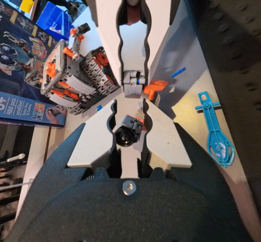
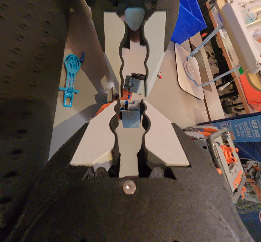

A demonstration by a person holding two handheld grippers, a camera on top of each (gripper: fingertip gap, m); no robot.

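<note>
My left gripper (image 1: 130,102) is shut on a grey motor block (image 1: 127,130) with a black round end, an orange bit at its far end. My right gripper (image 2: 130,101) is shut on a small grey hinged assembly (image 2: 130,117) with blue pins. The two grippers face each other tip to tip over the white table (image 1: 187,115). In the left wrist view the right gripper (image 1: 133,85) comes in from the top, and an orange part (image 1: 155,86) sticks out of its grey assembly (image 1: 132,83). In the right wrist view the left gripper (image 2: 133,93) holds the motor block (image 2: 134,83) just beyond.
A grey, orange and black tracked brick robot (image 1: 73,76) stands beside a blue toy box (image 1: 28,108). A teal brick tool (image 1: 216,133) and a small blue pin (image 1: 178,71) lie by a black perforated surface (image 1: 233,37). A blue bin (image 2: 187,16) and a booklet stand (image 2: 240,30) are behind. The tips of both grippers are at nearly the same place.
</note>
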